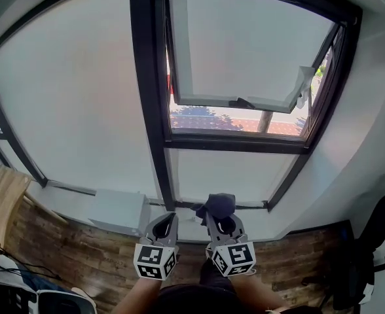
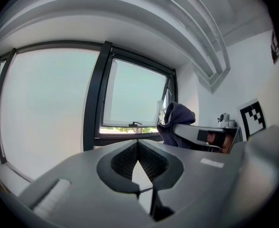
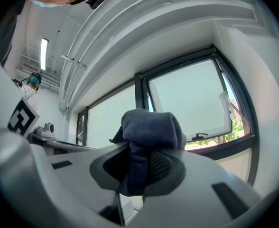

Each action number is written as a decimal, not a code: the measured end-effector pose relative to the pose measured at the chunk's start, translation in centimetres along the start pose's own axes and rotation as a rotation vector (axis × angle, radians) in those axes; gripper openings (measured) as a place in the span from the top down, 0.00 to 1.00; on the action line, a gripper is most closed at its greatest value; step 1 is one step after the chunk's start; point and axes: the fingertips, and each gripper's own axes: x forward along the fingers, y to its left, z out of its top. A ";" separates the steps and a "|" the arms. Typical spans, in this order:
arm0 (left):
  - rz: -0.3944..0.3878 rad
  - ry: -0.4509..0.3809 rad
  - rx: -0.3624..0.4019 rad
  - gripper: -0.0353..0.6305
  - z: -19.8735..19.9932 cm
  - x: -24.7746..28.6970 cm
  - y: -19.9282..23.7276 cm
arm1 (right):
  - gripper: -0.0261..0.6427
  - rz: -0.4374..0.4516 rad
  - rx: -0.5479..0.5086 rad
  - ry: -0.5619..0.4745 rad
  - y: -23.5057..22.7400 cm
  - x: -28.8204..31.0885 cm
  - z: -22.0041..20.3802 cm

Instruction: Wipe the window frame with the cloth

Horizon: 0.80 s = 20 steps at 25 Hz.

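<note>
The dark window frame (image 1: 154, 110) rises ahead, its upper sash (image 1: 245, 44) tilted open outward. My right gripper (image 1: 220, 217) is shut on a dark blue cloth (image 1: 215, 205), bunched between its jaws (image 3: 151, 132). It hovers below the frame's lower bar (image 1: 232, 144), apart from it. My left gripper (image 1: 165, 222) is beside it on the left, shut and holding nothing; its jaw tips meet (image 2: 137, 144). In the left gripper view the cloth (image 2: 178, 120) shows to the right.
A white box unit (image 1: 117, 211) sits on the sill at left. Wood floor (image 1: 74, 250) lies below, with a wooden chair (image 1: 2, 198) at far left and a black office chair (image 1: 369, 254) at right. White wall (image 1: 369, 142) flanks the window's right side.
</note>
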 end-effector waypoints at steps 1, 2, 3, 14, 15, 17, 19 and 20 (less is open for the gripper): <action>-0.001 0.001 0.001 0.94 0.0 0.4 0.2 | 0.85 0.006 0.003 0.001 -0.2 0.5 -0.1; 0.001 -0.002 0.000 0.94 0.1 0.8 0.6 | 0.85 0.012 0.004 0.002 -0.3 1.0 -0.2; 0.004 -0.008 -0.005 0.94 0.2 1.2 1.0 | 0.85 0.018 0.003 0.003 -0.5 1.6 -0.3; 0.040 -0.024 -0.036 0.94 2.1 9.0 5.6 | 0.85 0.057 0.012 0.022 -4.4 10.4 -0.5; 0.044 -0.020 -0.040 0.94 2.2 10.0 6.0 | 0.85 0.060 0.013 0.026 -4.9 11.3 -0.5; 0.053 -0.012 -0.050 0.94 2.4 11.8 6.8 | 0.85 0.072 0.011 0.034 -5.7 12.9 -0.6; 0.060 0.000 -0.058 0.94 2.4 13.6 7.4 | 0.85 0.082 0.014 0.041 -6.7 14.3 -0.8; 0.062 0.006 -0.060 0.94 2.4 14.5 7.7 | 0.85 0.084 0.017 0.045 -7.4 15.0 -0.9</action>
